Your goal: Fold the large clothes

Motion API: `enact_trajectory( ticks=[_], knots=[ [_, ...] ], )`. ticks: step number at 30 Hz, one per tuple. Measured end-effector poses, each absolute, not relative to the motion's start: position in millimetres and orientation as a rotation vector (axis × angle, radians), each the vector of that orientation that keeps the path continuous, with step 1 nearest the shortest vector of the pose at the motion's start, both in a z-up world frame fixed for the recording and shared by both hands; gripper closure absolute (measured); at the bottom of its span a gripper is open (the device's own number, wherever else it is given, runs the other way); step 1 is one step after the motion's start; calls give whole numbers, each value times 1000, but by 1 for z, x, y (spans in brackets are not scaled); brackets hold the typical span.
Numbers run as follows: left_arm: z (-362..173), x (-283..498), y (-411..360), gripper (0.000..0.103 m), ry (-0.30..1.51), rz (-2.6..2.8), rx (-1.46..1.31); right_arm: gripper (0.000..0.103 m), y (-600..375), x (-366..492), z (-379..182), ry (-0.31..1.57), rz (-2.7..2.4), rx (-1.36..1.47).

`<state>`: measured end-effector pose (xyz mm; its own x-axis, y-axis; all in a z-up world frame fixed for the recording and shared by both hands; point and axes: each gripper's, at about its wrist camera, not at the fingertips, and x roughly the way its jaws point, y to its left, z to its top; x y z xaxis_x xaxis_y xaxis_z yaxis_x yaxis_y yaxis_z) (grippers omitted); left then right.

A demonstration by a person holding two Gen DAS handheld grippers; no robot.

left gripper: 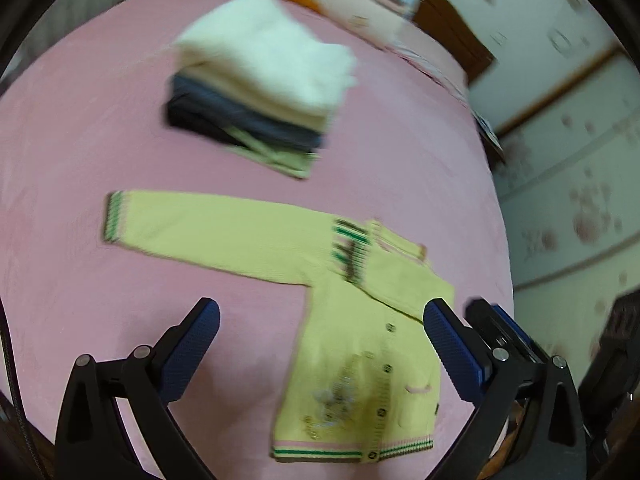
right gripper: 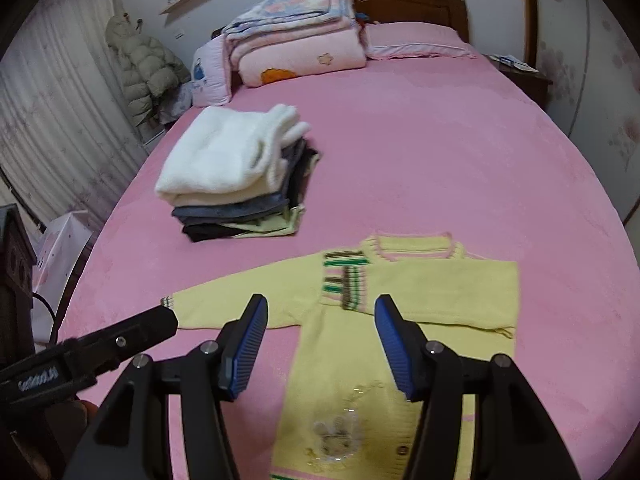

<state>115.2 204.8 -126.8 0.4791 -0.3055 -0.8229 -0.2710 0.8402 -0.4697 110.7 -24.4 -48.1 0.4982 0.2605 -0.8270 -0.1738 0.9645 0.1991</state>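
Note:
A yellow knitted cardigan [left gripper: 360,352] with green and pink striped trim lies flat on the pink bed [left gripper: 100,140]. Its left sleeve [left gripper: 208,226] stretches out to the side; its right sleeve is folded across the chest [right gripper: 452,300]. My left gripper [left gripper: 320,320] is open and empty, hovering above the cardigan's body. My right gripper [right gripper: 320,320] is open and empty above the cardigan [right gripper: 360,380]. The other gripper shows at the right edge of the left wrist view [left gripper: 504,332] and at the lower left of the right wrist view [right gripper: 120,340].
A stack of folded clothes [right gripper: 236,176] topped by a white garment sits on the bed behind the cardigan, also in the left wrist view [left gripper: 264,80]. Folded quilts [right gripper: 296,36] and a pillow [right gripper: 416,40] lie by the wooden headboard [right gripper: 412,0]. A nightstand [right gripper: 520,76] stands at right.

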Motion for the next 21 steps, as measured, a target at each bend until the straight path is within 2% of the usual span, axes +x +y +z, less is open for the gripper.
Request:
enact_trajectory(
  ticks=[4, 12, 18, 21],
  knots=[
    [-172, 110, 269, 2, 1078, 75, -746, 47, 15, 116, -60, 1016, 281, 2],
    [-267, 112, 338, 2, 1071, 235, -919, 47, 76, 136, -106, 1039, 298, -97],
    [-323, 113, 355, 17, 1014, 246, -1097, 47, 94, 141, -138, 1085, 335, -89],
    [-338, 118, 359, 17, 976, 254, -1168, 47, 96, 138, -149, 1114, 355, -94]
  ],
)
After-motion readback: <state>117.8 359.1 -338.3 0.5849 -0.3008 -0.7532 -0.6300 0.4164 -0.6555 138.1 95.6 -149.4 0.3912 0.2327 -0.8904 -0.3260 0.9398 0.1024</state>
